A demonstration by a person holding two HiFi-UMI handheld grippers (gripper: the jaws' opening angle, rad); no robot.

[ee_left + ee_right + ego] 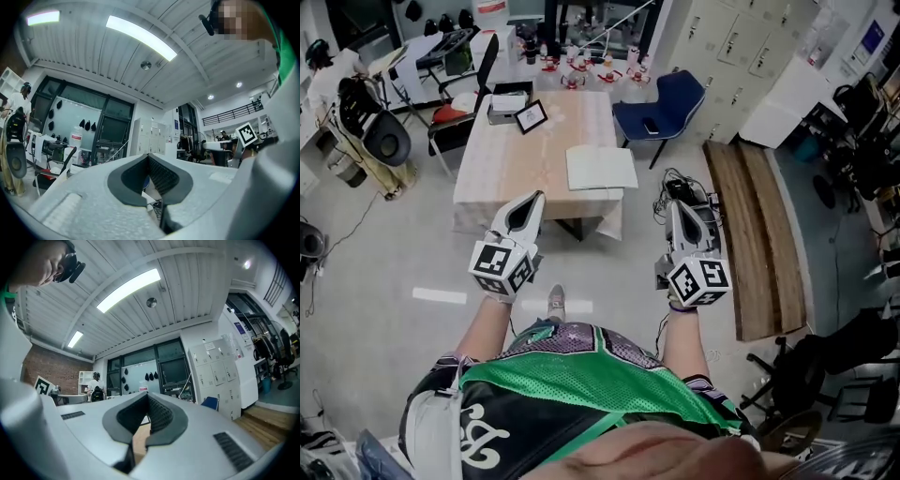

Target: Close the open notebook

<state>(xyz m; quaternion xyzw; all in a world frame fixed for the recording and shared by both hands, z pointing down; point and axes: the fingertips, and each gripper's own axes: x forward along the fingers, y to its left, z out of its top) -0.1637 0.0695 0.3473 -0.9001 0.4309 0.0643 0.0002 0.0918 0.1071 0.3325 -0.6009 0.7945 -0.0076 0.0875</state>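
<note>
Notebook [601,169] lay flat on the desk [511,169], toward its near right corner, showing a plain white face; whether it was open or shut could not be told from the head view. Both tools hung over the floor on the person's side of the desk, well apart from the notebook. The left tool [534,199] had its jaws brought together at the tips with nothing between them, and the right tool [679,206] was the same. A small dark frame [531,116] stood at the desk's far end, and a blue chair [661,103] sat beside the far right corner.
</note>
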